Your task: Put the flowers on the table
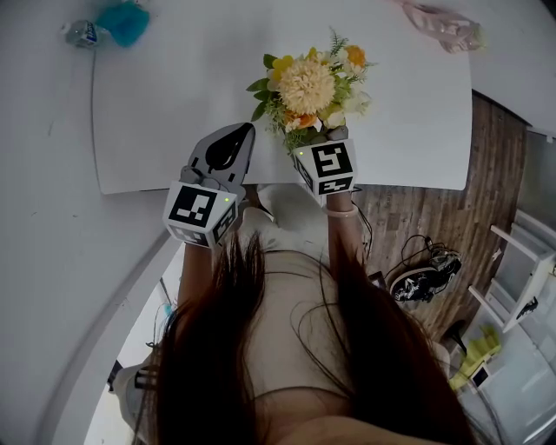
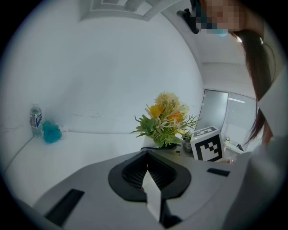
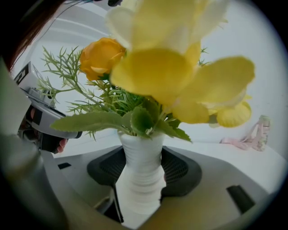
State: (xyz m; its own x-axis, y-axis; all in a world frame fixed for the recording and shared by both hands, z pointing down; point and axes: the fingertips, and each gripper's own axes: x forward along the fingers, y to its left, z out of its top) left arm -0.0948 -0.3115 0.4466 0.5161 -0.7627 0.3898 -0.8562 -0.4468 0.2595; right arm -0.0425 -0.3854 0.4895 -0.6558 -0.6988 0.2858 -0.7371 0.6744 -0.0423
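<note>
A bouquet of yellow, orange and cream flowers (image 1: pixel 308 87) stands in a white ribbed vase (image 3: pixel 139 152). My right gripper (image 1: pixel 318 136) is shut on the vase body, with a dark pad on each side of it. It holds the bouquet upright over the near edge of the white table (image 1: pixel 174 104). The vase's base is hidden, so I cannot tell whether it touches the table. My left gripper (image 1: pixel 231 144) hovers just left of the flowers, shut and with nothing in it. In the left gripper view the flowers (image 2: pixel 167 119) stand behind its closed jaws.
A water bottle (image 1: pixel 85 33) and a blue fluffy thing (image 1: pixel 128 21) lie at the table's far left corner. A pink item (image 1: pixel 443 26) lies at the far right. Shoes (image 1: pixel 424 280) and cables are on the wooden floor to the right.
</note>
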